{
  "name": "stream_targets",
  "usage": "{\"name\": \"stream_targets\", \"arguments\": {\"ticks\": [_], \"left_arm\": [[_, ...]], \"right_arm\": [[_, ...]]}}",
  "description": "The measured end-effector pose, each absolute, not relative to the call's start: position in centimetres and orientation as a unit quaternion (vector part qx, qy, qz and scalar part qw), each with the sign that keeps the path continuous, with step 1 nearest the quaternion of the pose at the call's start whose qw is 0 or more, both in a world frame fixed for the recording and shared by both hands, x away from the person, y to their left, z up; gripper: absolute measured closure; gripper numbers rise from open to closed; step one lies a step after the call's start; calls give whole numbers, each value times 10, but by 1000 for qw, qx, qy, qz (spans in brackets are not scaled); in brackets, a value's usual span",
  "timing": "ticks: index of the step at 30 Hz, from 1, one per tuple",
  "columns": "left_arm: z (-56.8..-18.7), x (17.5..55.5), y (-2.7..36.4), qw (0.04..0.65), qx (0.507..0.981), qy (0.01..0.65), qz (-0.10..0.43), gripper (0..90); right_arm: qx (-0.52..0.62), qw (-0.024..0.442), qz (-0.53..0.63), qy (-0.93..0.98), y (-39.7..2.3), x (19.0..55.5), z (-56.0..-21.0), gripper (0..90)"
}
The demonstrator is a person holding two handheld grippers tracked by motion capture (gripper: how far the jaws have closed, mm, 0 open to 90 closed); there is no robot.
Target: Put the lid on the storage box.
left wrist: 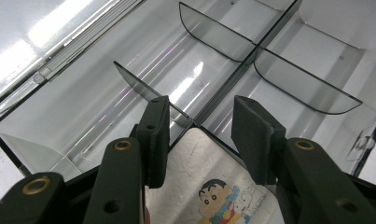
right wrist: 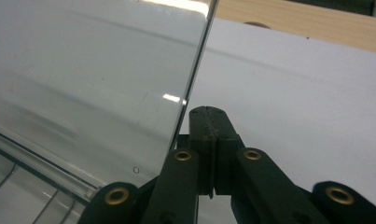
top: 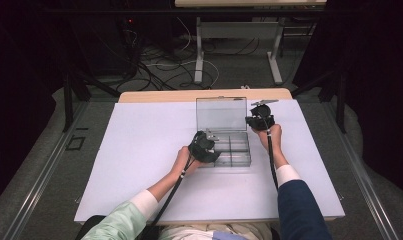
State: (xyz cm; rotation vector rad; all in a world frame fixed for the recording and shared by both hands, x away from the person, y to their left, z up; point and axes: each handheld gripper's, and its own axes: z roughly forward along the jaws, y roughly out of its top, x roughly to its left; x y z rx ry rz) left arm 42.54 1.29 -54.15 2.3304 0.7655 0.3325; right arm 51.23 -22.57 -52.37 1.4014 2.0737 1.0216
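Closest to us, in the left gripper view, a small cartoon-printed card (left wrist: 213, 186) sits pinched between the pads of our left claw (left wrist: 199, 135), poised just over the near edge of the clear divided box (left wrist: 59, 126). That box rests on the white worktop (top: 139, 150), its lid (top: 221, 114) standing upright at the far side. Our right claw (right wrist: 209, 126) is pressed together with nothing between the pads, its tip just beside the lid's right edge. We judge the card light, thin and flexible, with a slick surface, so it is best held flat across its short edge with a gentle grip. The box looks like rigid, smooth plastic; we would steady it by the lid's edge or a side wall.
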Motion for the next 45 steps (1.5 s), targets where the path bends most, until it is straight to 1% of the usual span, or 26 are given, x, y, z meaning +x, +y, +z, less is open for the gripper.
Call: {"name": "stream_targets", "arguments": {"ticks": [16, 25, 36, 39, 40, 41, 43, 44, 45], "left_arm": [[-541, 425, 13, 325, 891, 291, 128, 577], [-541, 425, 13, 325, 891, 291, 128, 577], [-541, 425, 13, 328, 889, 292, 127, 575], [-540, 429, 15, 335, 889, 291, 119, 563], [-538, 429, 16, 337, 887, 290, 126, 530], [-535, 429, 17, 342, 884, 291, 134, 471], [-524, 430, 22, 349, 878, 294, 141, 287], [-517, 431, 25, 352, 874, 296, 154, 201], [-510, 433, 29, 361, 867, 302, 165, 140]], "right_arm": [[489, 238, 387, 745, -225, 510, -503, 900], [474, 257, 396, 743, -222, 506, -492, 900], [476, 255, 398, 742, -222, 504, -487, 900], [473, 253, 397, 745, -223, 503, -486, 900], [472, 252, 400, 744, -223, 503, -486, 900], [473, 251, 402, 743, -222, 502, -486, 900], [470, 257, 400, 744, -223, 501, -486, 900], [468, 256, 402, 744, -223, 501, -486, 900], [470, 256, 399, 744, -223, 501, -486, 900]]}}
